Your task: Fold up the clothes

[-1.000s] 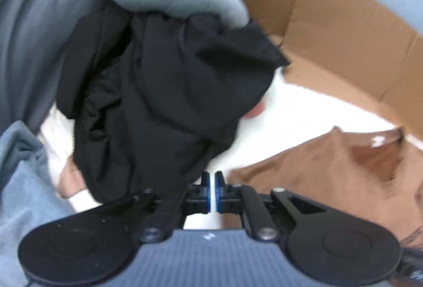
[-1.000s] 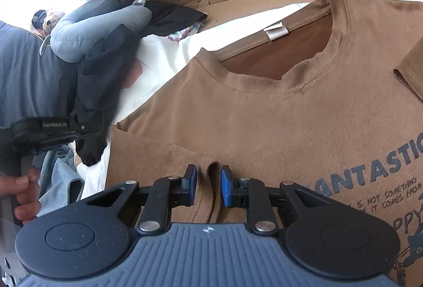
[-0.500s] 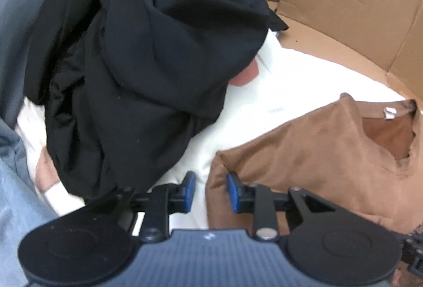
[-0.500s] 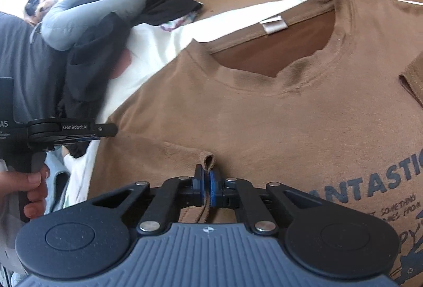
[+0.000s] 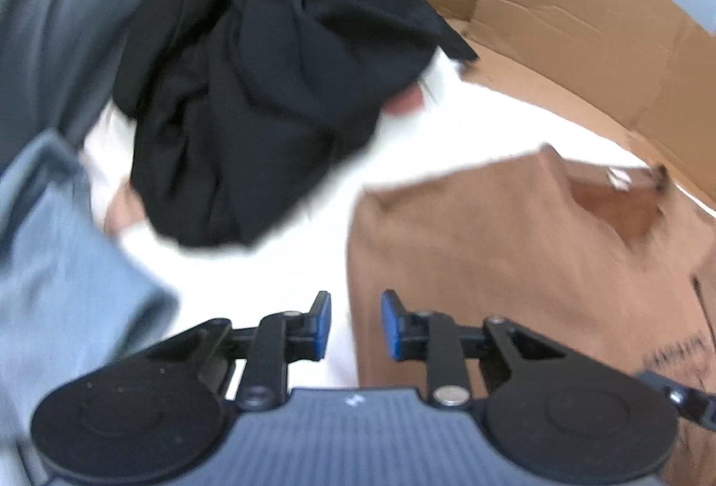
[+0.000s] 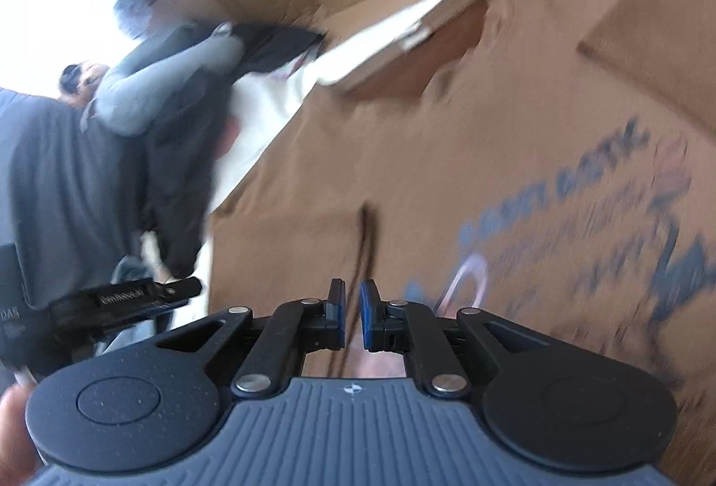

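A brown cotton T-shirt with blue printed lettering (image 6: 447, 172) lies spread on a white sheet (image 5: 277, 262), walled on the far side by flattened brown cardboard (image 5: 559, 16); its collar points far, so its long axis runs near to far. The left gripper (image 5: 355, 322) hangs over the shirt's left edge; its blue-padded fingers (image 5: 322, 320) are apart and closing, the edge lying just below them, not yet pinched. The right gripper (image 6: 352, 313) pinches a raised crease of brown fabric near the left sleeve, fingers nearly together. The left hand seems nearer the free edge. A crumpled black garment (image 5: 268, 105) is heaped to the far left; no container holds clothes.
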Demonstrator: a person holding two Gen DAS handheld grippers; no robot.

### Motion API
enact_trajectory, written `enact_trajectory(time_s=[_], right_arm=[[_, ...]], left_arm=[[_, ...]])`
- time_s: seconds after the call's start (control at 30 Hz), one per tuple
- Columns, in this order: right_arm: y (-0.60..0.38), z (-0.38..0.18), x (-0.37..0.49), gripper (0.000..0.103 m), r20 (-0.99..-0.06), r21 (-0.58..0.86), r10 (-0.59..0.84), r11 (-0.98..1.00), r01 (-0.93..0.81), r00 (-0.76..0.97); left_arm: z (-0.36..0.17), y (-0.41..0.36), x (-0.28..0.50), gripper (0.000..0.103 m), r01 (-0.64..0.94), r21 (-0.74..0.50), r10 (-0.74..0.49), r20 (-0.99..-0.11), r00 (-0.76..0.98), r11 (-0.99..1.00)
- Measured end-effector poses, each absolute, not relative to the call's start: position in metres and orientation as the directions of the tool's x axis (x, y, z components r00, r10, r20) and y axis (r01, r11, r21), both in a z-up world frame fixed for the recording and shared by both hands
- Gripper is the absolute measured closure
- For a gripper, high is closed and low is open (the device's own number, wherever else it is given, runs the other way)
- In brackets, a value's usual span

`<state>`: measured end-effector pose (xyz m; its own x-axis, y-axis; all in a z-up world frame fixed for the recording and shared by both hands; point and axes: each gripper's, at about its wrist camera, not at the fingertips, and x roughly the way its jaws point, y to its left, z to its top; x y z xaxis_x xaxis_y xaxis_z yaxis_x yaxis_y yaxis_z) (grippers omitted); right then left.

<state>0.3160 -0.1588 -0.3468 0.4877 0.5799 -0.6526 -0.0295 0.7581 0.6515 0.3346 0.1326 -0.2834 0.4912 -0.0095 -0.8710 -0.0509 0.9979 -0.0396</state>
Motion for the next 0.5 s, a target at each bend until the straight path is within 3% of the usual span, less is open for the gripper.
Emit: enact_trajectory(time_s=[0.3, 0.43, 0.5], right_arm=[[-0.132, -0.343, 0.279, 0.096, -0.658, 0.647, 0.596, 0.76, -0.058, 0.46], [-0.113, -0.343, 0.267, 0.096, -0.668, 0.632, 0.61, 0.768, -0.108, 0.427], [-0.105, -0.346, 0.262, 0.096, -0.681, 0.62, 0.611, 0.774, -0.125, 0.403]], left_arm=[[-0.301, 0.096, 0.28, 0.084, 0.045, -0.067, -0.08, -0.865, 0.496, 0.997], [-0.319, 0.088, 0.264, 0.089, 0.053, -0.136, -0.145, -0.882, 0.449, 0.989], [-0.329, 0.086, 0.257, 0.09, 0.05, -0.107, -0.118, -0.892, 0.437, 0.993]])
